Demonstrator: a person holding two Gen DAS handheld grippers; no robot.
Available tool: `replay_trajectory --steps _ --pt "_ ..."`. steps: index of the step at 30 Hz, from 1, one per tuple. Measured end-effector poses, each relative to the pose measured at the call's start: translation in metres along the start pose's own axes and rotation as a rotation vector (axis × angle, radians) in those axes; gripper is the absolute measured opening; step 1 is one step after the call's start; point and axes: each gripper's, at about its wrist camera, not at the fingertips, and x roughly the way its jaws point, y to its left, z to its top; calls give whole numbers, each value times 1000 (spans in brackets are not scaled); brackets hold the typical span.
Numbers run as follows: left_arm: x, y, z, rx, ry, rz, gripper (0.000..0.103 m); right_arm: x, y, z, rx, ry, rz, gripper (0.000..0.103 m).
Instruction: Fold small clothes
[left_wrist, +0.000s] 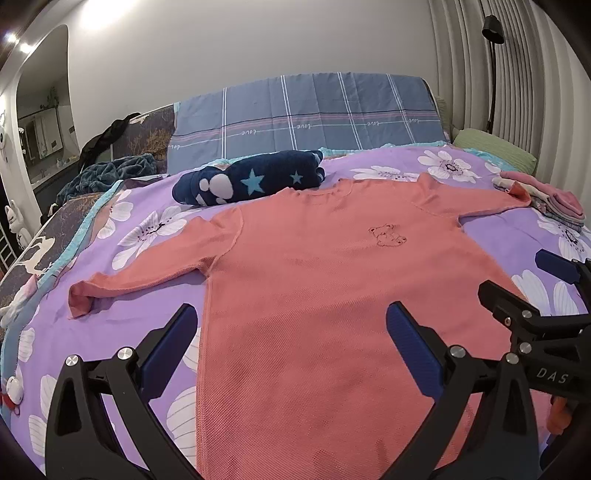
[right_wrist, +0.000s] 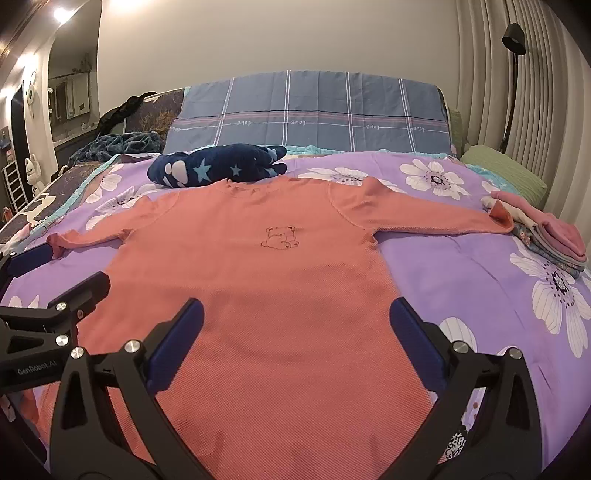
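A salmon-pink long-sleeved shirt (left_wrist: 314, 280) (right_wrist: 266, 288) with a small bear outline on its chest lies flat, front up, sleeves spread, on the purple flowered bedspread (left_wrist: 147, 295) (right_wrist: 461, 266). My left gripper (left_wrist: 291, 325) hovers open over the shirt's lower left side, one finger past the side seam, nothing between its fingers. My right gripper (right_wrist: 295, 321) hangs open above the shirt's lower right half, also holding nothing. In the left wrist view the right gripper (left_wrist: 517, 284) enters from the right edge. In the right wrist view the left gripper (right_wrist: 59, 269) shows at the left.
A rolled navy garment with stars (left_wrist: 251, 181) (right_wrist: 218, 166) lies just beyond the shirt's collar. A stack of folded clothes (left_wrist: 546, 199) (right_wrist: 543, 229) sits near the right sleeve end. Blue plaid pillows (left_wrist: 306, 114), a green pillow (right_wrist: 506, 170) and a floor lamp (right_wrist: 513, 74) stand behind.
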Motion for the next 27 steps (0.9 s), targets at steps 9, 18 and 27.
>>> replay_trajectory --steps 9,18,27 --pt "3 2 -2 8 -3 -18 102 3 3 1 -6 7 -5 101" --pt "4 2 -5 11 -2 -36 102 6 2 1 -7 15 -4 101" --pt "8 7 -6 -5 5 -75 102 11 -4 1 -5 27 -17 101"
